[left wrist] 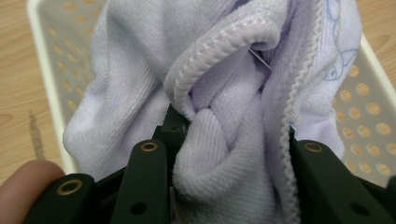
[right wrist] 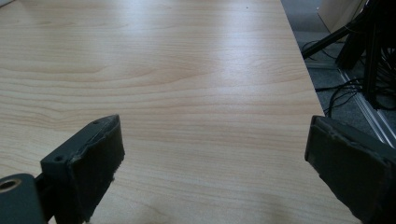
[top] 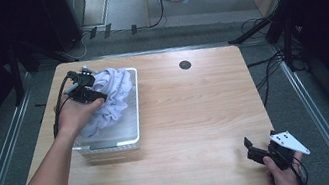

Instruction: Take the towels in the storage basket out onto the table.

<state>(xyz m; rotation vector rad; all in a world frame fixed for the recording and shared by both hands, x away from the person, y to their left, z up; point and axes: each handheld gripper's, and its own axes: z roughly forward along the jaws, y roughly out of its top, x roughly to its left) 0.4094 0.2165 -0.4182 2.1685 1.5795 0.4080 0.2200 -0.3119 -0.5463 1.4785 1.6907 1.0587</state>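
Observation:
A lilac towel (top: 111,96) lies bunched in a white perforated basket (top: 135,127) at the table's left. My left gripper (top: 94,95) is shut on a thick fold of the towel (left wrist: 224,154), which bulges between its black jaws, and holds it above the basket (left wrist: 369,93). The towel's stitched hem curls just past the jaws. At the table's front right corner my right gripper (top: 253,147) is open. In the right gripper view its worn black pads (right wrist: 100,158) stand wide apart over bare wood, nothing between them.
The wooden table (top: 196,112) has a round black cable hole (top: 185,64) near its far edge. Cables and dark stands crowd the floor beyond the right edge (right wrist: 355,56). A wide stretch of bare wood lies between the basket and my right gripper.

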